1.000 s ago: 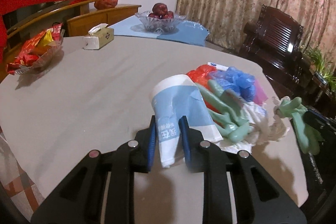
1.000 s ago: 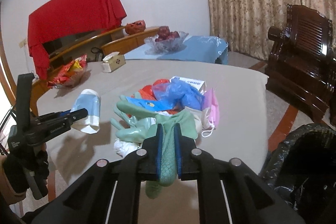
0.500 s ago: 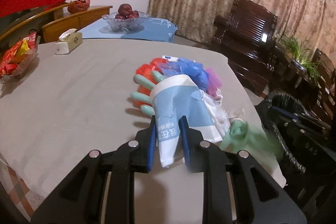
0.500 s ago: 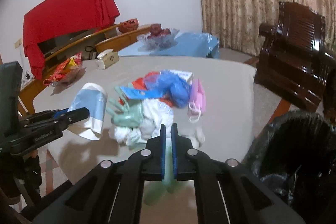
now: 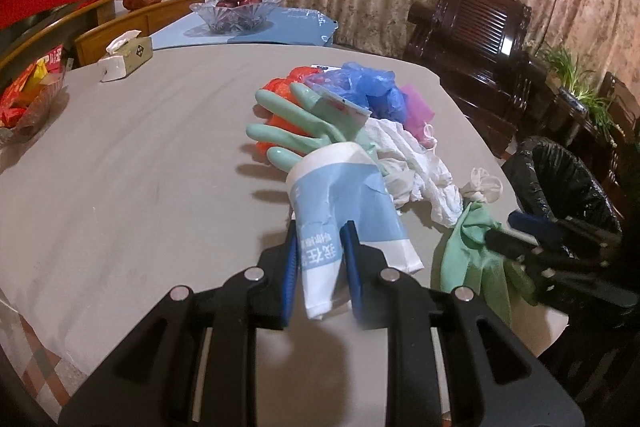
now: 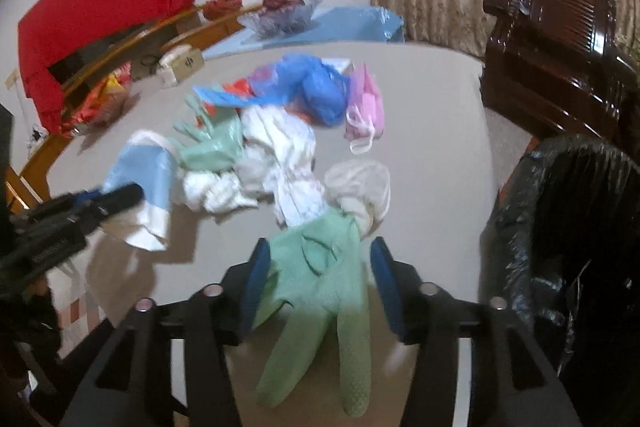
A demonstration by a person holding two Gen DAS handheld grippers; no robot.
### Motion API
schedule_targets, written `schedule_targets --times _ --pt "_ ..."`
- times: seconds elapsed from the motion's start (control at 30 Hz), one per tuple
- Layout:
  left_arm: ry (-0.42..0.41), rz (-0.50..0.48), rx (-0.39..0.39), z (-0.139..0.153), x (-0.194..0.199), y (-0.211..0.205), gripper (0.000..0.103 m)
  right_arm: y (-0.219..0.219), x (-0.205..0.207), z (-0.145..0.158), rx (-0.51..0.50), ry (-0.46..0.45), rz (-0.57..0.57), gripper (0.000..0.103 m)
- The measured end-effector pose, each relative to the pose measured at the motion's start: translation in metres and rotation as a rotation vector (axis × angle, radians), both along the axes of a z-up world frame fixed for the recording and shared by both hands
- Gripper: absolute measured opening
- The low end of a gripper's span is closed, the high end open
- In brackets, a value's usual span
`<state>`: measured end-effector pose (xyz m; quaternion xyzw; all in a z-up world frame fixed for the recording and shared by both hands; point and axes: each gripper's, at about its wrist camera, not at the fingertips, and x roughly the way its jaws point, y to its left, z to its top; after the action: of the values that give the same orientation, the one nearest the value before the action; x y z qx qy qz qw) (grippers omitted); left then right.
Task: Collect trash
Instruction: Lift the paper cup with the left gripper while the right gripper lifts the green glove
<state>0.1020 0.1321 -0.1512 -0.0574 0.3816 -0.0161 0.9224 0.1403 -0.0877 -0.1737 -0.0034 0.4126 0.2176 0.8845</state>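
My left gripper [image 5: 320,259] is shut on a crushed blue-and-white paper cup [image 5: 344,195] and holds it above the table's near edge; the cup also shows in the right wrist view [image 6: 140,183]. My right gripper [image 6: 318,267] is open, and a green rubber glove [image 6: 320,291] hangs loose between its fingers, off the table's edge. It also shows in the left wrist view [image 5: 468,255]. A pile of trash lies on the table: a second green glove [image 5: 296,131], white tissues [image 5: 416,163], a blue plastic bag [image 5: 372,87], a pink mask [image 6: 366,107].
A bin lined with a black bag [image 6: 568,227] stands at the table's right edge. A tissue box [image 5: 124,55], a snack basket [image 5: 28,99] and a glass fruit bowl [image 5: 236,15] sit at the table's far side. A dark wooden chair [image 5: 476,39] stands behind.
My right gripper has opened and the green glove now hangs loose between its fingers. It has moved right, toward the bin. My left gripper still holds the cup and has swung right.
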Motion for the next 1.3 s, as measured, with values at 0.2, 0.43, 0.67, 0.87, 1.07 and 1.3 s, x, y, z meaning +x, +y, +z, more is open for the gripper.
schedule_targets --times 0.2,0.43,0.67,0.87,1.07,1.3 --pt "0.004 0.002 0.0 -0.001 0.002 0.001 0.021 0.005 0.005 -0.018 0.011 0.051 0.019 0.016" --pt "-0.001 0.002 0.003 0.003 0.003 -0.003 0.021 -0.007 -0.006 0.018 0.009 -0.058 0.005 0.011" --pt "-0.032 -0.031 0.001 0.018 0.005 -0.018 0.021 -0.027 -0.023 0.063 0.039 -0.16 -0.016 0.011" --pt "-0.068 -0.097 -0.004 0.032 0.011 -0.046 0.021 -0.062 -0.035 0.088 0.027 -0.217 -0.1 0.011" --pt "-0.103 -0.215 -0.022 0.043 0.023 -0.101 0.021 -0.116 -0.038 0.094 0.001 -0.221 -0.238 0.011" --pt "-0.093 -0.382 -0.065 0.042 0.039 -0.181 0.021 -0.175 -0.043 0.078 -0.035 -0.188 -0.376 0.011"
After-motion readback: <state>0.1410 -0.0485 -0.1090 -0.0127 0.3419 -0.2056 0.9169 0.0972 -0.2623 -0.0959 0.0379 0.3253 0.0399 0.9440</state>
